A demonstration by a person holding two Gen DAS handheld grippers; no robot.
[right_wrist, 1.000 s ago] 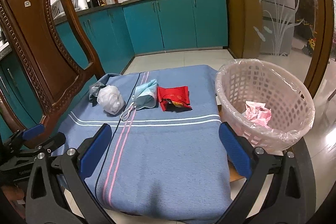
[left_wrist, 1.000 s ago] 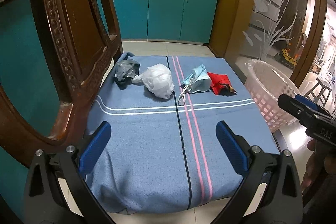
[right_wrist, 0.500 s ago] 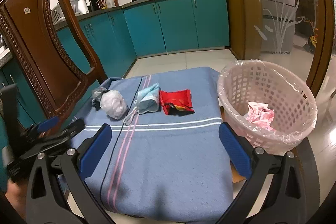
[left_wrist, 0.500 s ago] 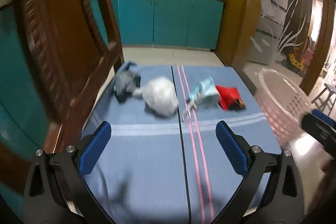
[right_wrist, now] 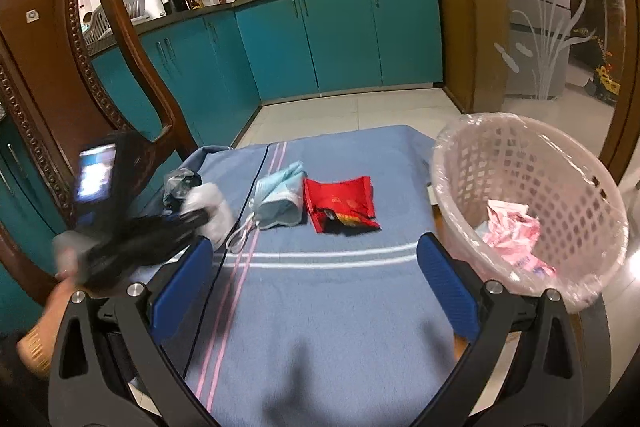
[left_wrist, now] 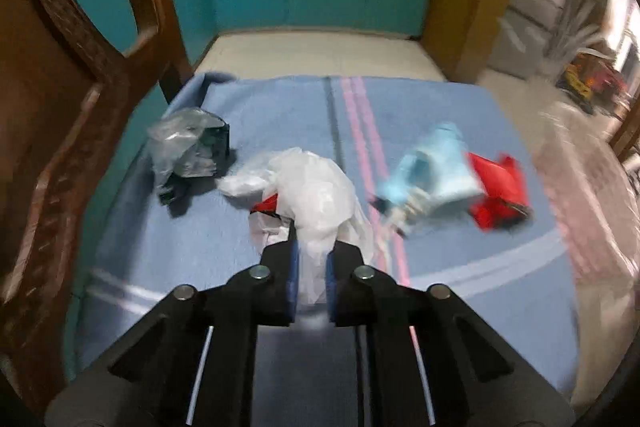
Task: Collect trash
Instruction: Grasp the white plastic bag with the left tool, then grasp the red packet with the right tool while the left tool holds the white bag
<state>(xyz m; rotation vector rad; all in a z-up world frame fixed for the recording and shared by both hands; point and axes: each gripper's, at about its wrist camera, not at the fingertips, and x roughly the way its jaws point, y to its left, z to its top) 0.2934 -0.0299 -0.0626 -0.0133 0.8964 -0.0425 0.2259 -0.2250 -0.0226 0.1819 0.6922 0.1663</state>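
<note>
Left gripper [left_wrist: 311, 267] clamped on white bag [left_wrist: 316, 195] left of mask [left_wrist: 436, 171]; right gripper [right_wrist: 316, 267] wide, holding nothing, left of basket [right_wrist: 532, 163].

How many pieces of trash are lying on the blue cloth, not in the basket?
4: grey bag far left, white bag in the left tool, blue mask, red wrapper.

Crumpled white plastic bag [left_wrist: 316, 195] lies on the cloth, left of the blue mask [left_wrist: 436, 171] and red wrapper [left_wrist: 500, 191].
</note>
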